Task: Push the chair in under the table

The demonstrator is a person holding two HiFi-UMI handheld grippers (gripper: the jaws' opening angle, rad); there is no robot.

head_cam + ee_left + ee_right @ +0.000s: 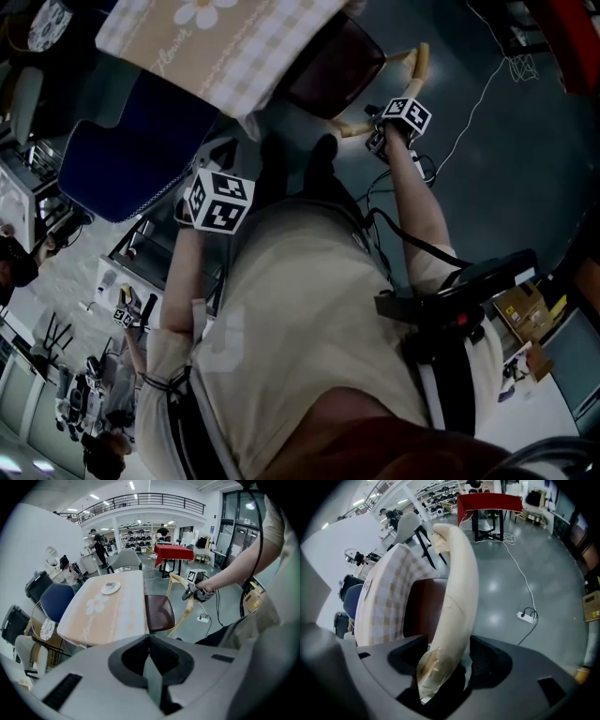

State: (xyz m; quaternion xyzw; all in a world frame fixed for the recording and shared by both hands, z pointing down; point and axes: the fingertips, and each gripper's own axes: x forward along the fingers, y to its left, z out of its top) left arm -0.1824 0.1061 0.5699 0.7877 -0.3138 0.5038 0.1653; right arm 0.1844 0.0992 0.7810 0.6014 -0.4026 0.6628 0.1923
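The chair has a dark maroon seat (333, 61) and a pale curved wooden back rail (415, 64). Its seat sits partly under the table with the beige checked cloth (216, 42). In the right gripper view the back rail (457, 573) runs down between the jaws of my right gripper (445, 653), which stand wide with small gaps beside the rail. In the left gripper view my left gripper (149, 637) is shut on nothing and held back from the table (108, 611). That view also shows the seat (159, 612) and my right gripper (190, 594) at the rail.
A blue chair (131, 150) stands at the table's far side. A small plate (110, 588) lies on the cloth. A power strip with cable (527, 616) lies on the grey floor beside the chair. Behind are a grey chair (126, 559), a red-clothed table (173, 552) and people.
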